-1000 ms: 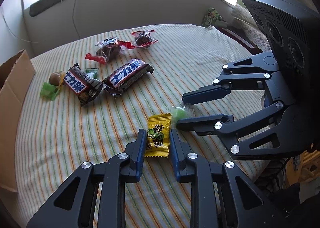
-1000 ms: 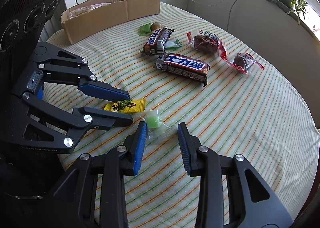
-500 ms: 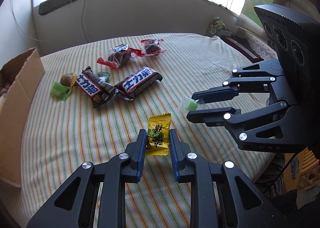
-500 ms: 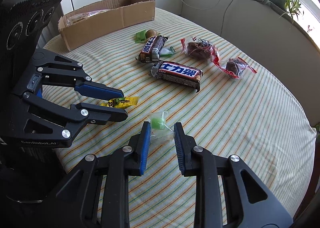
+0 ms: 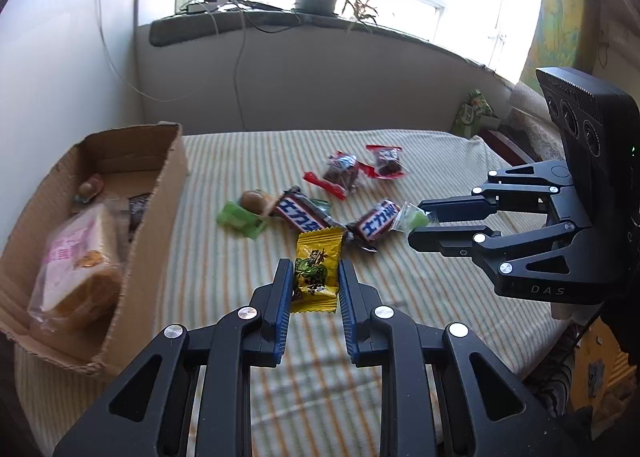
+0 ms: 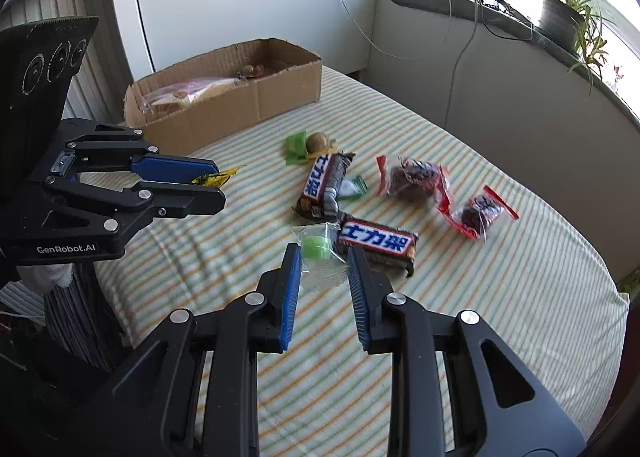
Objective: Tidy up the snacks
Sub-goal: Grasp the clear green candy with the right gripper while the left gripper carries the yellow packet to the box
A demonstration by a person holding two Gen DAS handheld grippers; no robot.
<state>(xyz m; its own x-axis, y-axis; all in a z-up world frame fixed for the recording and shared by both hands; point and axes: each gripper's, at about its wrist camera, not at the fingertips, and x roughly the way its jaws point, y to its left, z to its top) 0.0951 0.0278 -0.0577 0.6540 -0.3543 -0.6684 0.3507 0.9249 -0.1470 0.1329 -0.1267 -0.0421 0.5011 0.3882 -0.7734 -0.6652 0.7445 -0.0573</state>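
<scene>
Between left tongs (image 5: 311, 281): yellow candy packet (image 5: 316, 271), pinched.
Between right tongs (image 6: 324, 267): green candy (image 6: 316, 248), pinched.
Left of left tongs: cardboard box (image 5: 160, 193).

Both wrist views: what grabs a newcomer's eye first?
Each gripper carries a sweet above the striped tablecloth: the left gripper clamps a yellow candy packet, the right gripper a clear-wrapped green candy. Beyond them lie scattered bars, and a cardboard box with snacks inside sits on the left gripper's side.
</scene>
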